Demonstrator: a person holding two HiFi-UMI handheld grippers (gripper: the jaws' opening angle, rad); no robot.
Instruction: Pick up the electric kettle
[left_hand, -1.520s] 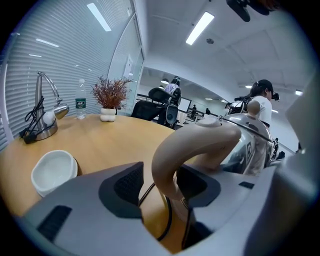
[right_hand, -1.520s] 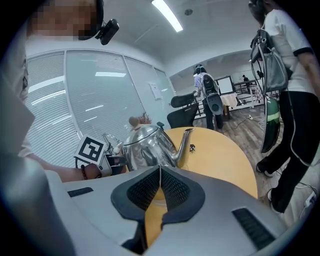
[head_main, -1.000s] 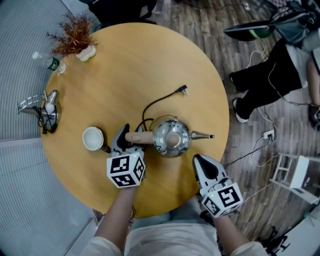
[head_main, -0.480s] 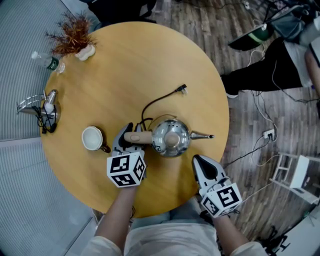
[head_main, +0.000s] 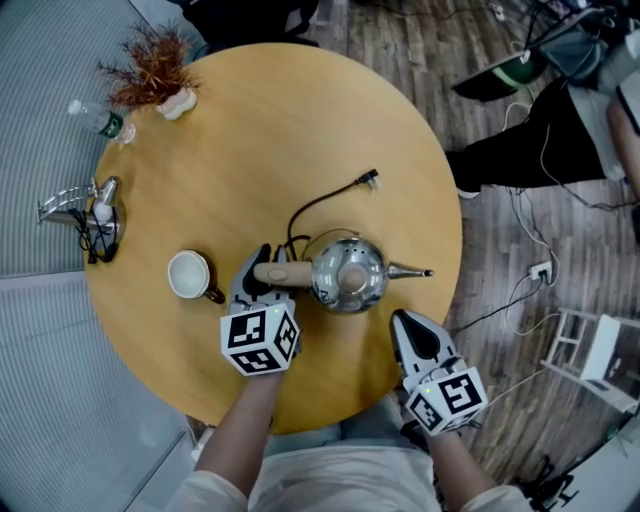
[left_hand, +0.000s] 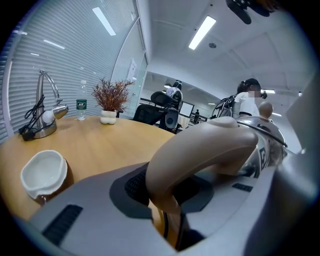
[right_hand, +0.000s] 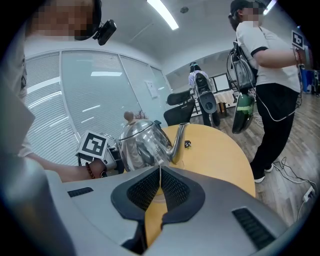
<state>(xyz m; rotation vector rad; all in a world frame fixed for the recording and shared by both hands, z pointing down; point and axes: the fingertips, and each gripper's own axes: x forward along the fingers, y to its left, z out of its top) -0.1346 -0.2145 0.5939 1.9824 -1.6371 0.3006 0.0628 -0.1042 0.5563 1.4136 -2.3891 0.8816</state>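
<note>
Two grippers: left just closed on kettle handle, cup beside; right pressed together.

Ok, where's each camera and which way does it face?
Head view: on the person's head, steeply down at the table and kettle; both forearms, left tool and right tool show.
Left gripper view: on the left tool, across the table past a cup; its jaws, just closing, grip the handle.
Right gripper view: on the right tool, over its shut jaws toward the kettle's spout.
All three share the kettle.
</note>
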